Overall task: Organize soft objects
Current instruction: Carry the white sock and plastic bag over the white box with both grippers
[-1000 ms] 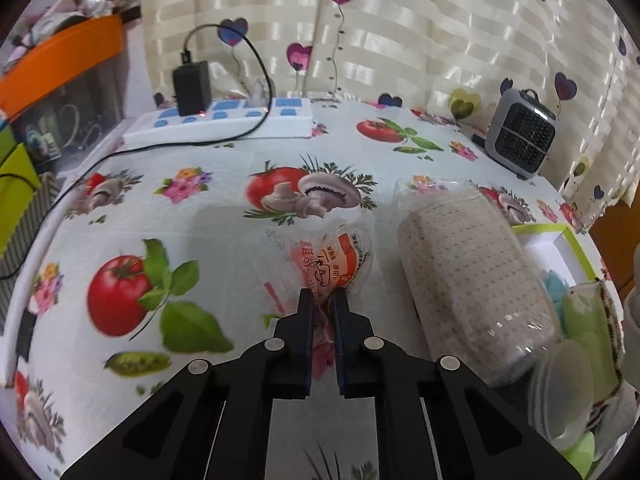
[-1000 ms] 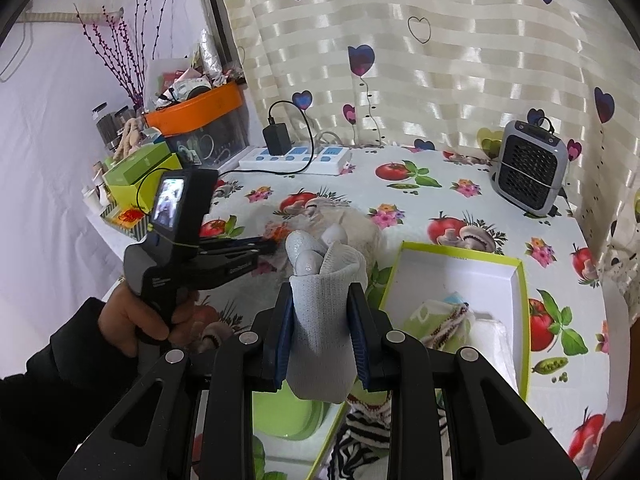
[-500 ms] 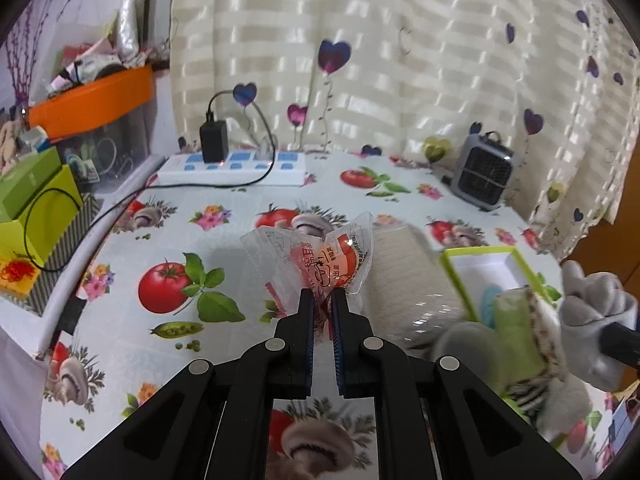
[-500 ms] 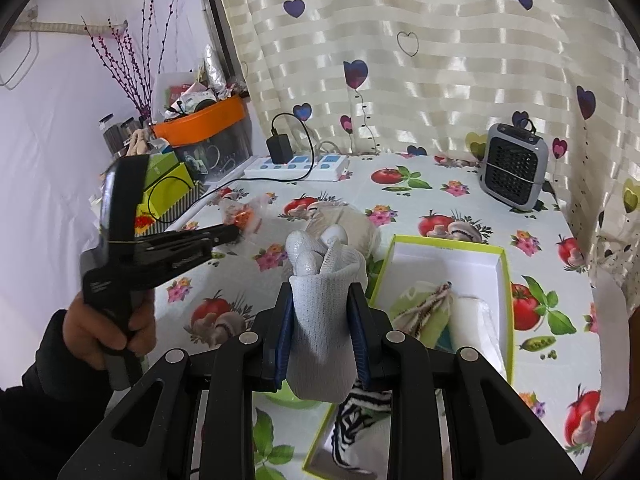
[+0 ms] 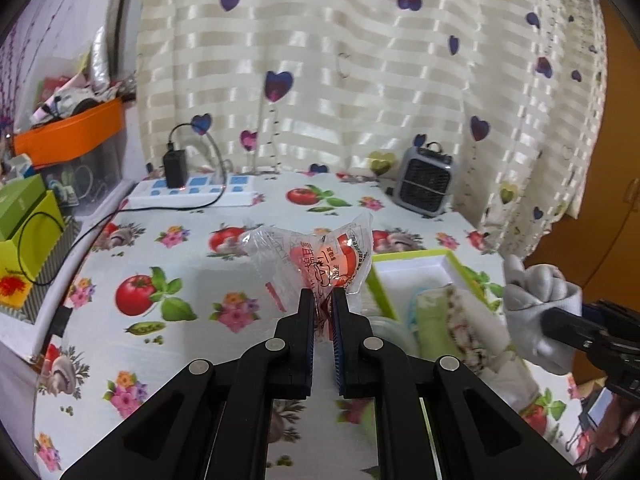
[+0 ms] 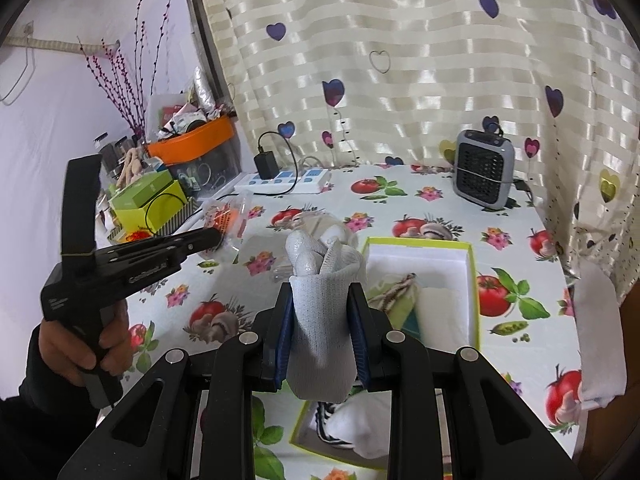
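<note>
Both grippers loaded, held above the table.
Left gripper [image 5: 321, 300] is clamped on a clear plastic packet [image 5: 316, 256] with red print; right gripper [image 6: 321, 308] grips a grey rolled sock [image 6: 320, 308] over the green-rimmed box [image 6: 472, 280] of folded cloths.

Both grippers are matte black plastic scissor linkages with cut-out triangular windows and round silver pivot screws, two per side; left gripper [image 5: 321, 300] and right gripper [image 6: 321, 304] each carry blue ribbed pads [image 6: 283, 332] on the inner finger faces. Seen from the right wrist view, the left unit is a pistol-grip body with faint grey lettering along its side, a thin yellowish band around it, and an upright black slab mounted on top. The left hand [image 6: 80, 350] on that grip is bare skin, with a black sleeve [image 6: 28, 396] at the wrist.
</note>
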A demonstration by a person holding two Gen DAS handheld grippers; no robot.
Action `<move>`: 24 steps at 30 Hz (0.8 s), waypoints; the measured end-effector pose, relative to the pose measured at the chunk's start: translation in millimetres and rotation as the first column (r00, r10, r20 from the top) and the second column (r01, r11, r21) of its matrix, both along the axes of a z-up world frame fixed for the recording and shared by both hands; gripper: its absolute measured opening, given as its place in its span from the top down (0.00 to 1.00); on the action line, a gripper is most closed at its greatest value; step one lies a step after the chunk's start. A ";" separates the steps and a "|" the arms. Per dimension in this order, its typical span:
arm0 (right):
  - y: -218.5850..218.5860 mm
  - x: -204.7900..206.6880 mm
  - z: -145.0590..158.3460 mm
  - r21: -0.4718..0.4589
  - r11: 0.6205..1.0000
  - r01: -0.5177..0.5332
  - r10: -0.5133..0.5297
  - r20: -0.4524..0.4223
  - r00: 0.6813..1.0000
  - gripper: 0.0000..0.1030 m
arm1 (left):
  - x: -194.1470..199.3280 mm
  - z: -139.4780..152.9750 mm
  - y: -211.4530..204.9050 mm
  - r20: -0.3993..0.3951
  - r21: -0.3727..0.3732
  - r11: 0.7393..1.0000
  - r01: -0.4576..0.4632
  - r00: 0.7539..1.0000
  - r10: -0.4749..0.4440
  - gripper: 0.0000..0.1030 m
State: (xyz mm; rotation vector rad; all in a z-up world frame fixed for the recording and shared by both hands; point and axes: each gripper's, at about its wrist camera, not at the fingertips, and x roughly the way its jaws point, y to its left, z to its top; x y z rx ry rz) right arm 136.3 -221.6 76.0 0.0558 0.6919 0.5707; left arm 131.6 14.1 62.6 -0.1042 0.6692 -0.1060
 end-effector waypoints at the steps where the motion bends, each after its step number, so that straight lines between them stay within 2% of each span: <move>1: -3.0 0.0 0.1 0.002 1.000 0.006 -0.006 0.001 1.000 0.74 | -0.8 1.6 -3.7 0.003 -0.001 1.000 0.009 1.000 -0.009 0.92; 11: -29.1 7.1 0.9 0.015 0.998 0.064 -0.064 0.000 0.998 0.74 | 3.1 7.9 -38.2 0.010 -0.010 0.996 0.084 0.996 -0.083 0.92; 24: -57.6 42.5 -13.4 0.025 0.991 0.128 -0.127 -0.043 0.991 0.74 | 34.0 -6.8 -78.6 -0.042 -0.006 0.986 0.167 0.985 -0.167 0.92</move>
